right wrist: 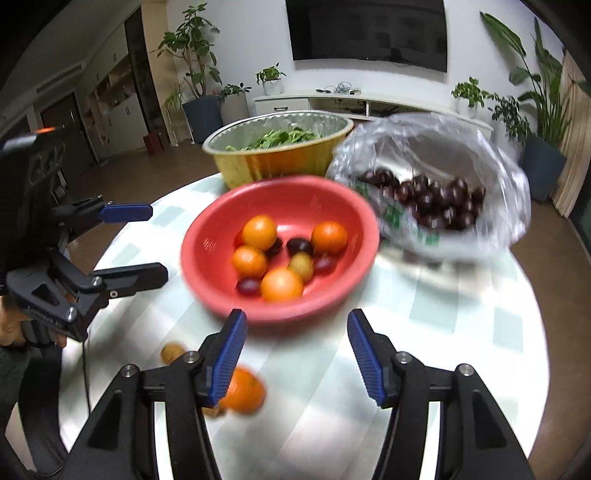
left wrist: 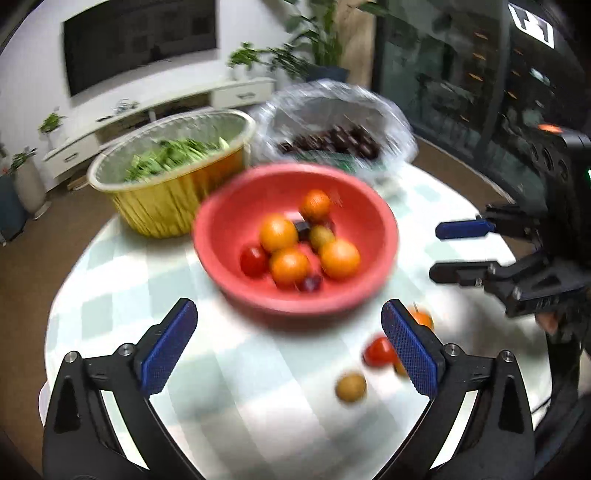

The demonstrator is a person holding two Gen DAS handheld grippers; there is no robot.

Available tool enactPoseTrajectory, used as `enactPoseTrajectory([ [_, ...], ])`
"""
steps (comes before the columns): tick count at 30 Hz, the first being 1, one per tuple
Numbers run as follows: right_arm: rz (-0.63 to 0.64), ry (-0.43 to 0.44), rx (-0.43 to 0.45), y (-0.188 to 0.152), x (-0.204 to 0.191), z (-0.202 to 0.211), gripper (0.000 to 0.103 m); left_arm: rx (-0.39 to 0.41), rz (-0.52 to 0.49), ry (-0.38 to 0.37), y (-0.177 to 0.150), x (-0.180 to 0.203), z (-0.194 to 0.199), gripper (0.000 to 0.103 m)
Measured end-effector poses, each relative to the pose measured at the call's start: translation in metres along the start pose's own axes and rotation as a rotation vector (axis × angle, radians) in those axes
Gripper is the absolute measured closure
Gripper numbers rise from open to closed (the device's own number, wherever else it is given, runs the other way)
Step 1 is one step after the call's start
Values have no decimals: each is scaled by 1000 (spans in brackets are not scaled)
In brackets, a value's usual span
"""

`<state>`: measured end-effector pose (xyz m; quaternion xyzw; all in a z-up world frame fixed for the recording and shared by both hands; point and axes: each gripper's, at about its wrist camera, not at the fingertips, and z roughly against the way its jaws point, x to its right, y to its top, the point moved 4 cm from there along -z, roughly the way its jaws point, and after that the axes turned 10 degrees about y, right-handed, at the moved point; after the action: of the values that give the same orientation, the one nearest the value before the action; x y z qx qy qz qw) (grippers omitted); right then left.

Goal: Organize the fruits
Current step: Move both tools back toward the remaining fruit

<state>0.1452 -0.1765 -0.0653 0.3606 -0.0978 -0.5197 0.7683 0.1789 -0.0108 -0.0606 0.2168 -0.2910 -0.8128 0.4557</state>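
A: Which step was it?
B: Between picks. Both grippers, left [left wrist: 289,347] and right [right wrist: 297,356], gaped empty; bowl [left wrist: 236,206] mid-frame held fruit.
A: Next?
B: Probably the tomato [left wrist: 378,351], lower right.

No word, brand or number can be read in either view. The right gripper's housing [left wrist: 532,24], at the upper right of the left wrist view, carries a black-and-white square marker, a pattern rather than text. The clear plastic bag [right wrist: 406,225], right of centre in the right wrist view, bears green print too blurred to make out.
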Motion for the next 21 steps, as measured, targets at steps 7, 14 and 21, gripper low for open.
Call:
enactPoseTrajectory([
  [7,-72,88,-19,-44,-10,4,43,-120,-144,-53,-48,18,-9,2],
  [14,-103,110,-50,-56,-18,-8,43,-155,-179,-78,-56,25,-17,3],
  [21,-112,124,-66,-59,-20,-13,44,-193,-213,-114,-61,35,-28,38],
])
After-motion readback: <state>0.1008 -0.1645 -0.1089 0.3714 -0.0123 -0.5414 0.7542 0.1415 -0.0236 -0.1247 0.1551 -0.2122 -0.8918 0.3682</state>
